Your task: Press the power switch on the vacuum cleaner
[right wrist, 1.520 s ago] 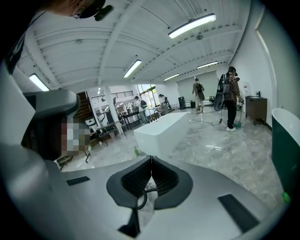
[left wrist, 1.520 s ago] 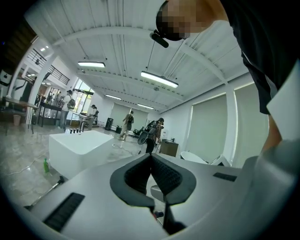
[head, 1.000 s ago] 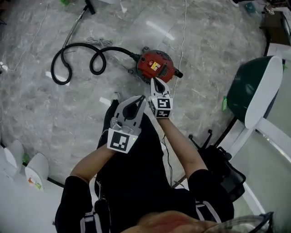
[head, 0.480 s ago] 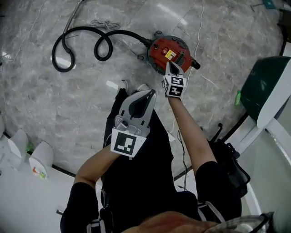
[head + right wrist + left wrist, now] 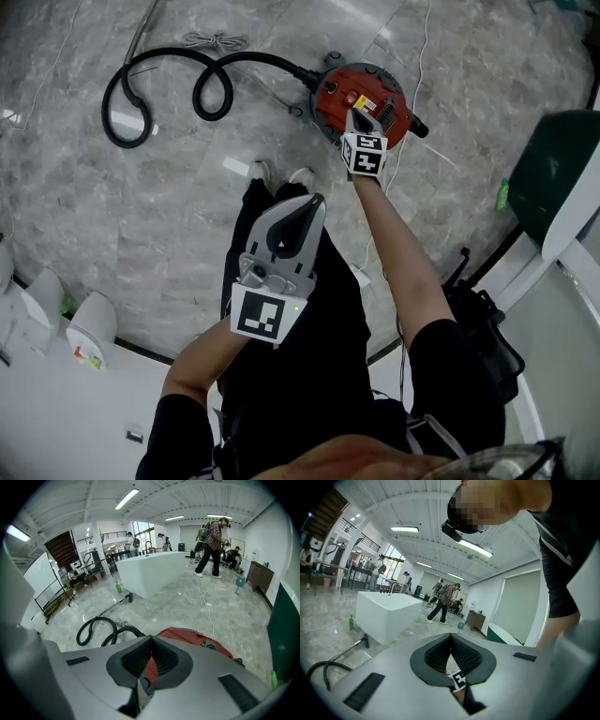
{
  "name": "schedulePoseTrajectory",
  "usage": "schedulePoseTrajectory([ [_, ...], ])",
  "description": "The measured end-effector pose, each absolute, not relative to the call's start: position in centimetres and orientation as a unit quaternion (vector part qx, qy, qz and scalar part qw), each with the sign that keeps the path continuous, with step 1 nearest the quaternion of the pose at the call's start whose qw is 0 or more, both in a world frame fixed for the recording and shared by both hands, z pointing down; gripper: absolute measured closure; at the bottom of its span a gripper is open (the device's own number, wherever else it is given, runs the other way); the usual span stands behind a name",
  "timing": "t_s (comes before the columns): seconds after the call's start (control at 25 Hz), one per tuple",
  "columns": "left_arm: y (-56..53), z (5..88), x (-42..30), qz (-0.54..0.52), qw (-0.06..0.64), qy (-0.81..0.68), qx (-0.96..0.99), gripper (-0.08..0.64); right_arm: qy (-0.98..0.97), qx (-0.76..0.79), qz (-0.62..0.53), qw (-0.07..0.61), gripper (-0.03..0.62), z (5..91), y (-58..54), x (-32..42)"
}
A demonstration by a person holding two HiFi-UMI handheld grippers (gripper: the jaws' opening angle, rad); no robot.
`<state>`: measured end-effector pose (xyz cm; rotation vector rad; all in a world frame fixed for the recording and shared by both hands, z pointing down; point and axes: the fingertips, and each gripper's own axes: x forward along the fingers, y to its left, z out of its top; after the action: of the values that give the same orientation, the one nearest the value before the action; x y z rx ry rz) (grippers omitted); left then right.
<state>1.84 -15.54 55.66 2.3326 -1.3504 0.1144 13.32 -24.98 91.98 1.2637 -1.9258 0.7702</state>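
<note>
A red round vacuum cleaner (image 5: 367,94) sits on the marble floor, its black hose (image 5: 159,89) looping away to the left. My right gripper (image 5: 354,116) is stretched down over the cleaner's top, jaws shut with nothing held, tips at or just above the red lid. In the right gripper view the red body (image 5: 197,641) shows just past the closed tips (image 5: 151,639). My left gripper (image 5: 307,202) hangs back above the person's legs, shut and empty, away from the cleaner.
A white cable (image 5: 415,56) runs across the floor past the cleaner. A green and white bathtub (image 5: 562,183) stands at the right. White fixtures (image 5: 89,328) line the lower left. A white counter (image 5: 150,571) and several people stand far off.
The right gripper has reached forward and down from beside the cleaner onto its red top. The left gripper stayed near the legs. The head view shifted closer.
</note>
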Motion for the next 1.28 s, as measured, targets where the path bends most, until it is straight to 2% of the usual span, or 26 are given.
schedulePoseTrajectory([
  [0.6,-16.6,58.2,-0.1,0.042,0.231,-0.504,0.831,0.541,-0.692,0.515,0.381,0.333,0.575,99.2,-26.1,15.0],
  [0.76,-16.7,58.6,-0.1,0.045,0.241,-0.505,0.828,0.541,-0.676,0.515,0.396,0.349,0.575,100.6,-26.0,14.9],
  [0.92,-16.9,58.8,0.0,0.047,0.241,-0.499,0.831,0.541,-0.679,0.506,0.380,0.371,0.575,100.9,-26.0,14.7],
  [1.12,-17.2,58.9,-0.1,0.050,0.240,-0.497,0.833,0.541,-0.672,0.504,0.400,0.367,0.575,101.8,-25.3,14.4],
  [1.28,-17.7,59.5,-0.3,0.051,0.242,-0.498,0.831,0.541,-0.682,0.517,0.373,0.357,0.575,101.6,-25.6,14.4],
])
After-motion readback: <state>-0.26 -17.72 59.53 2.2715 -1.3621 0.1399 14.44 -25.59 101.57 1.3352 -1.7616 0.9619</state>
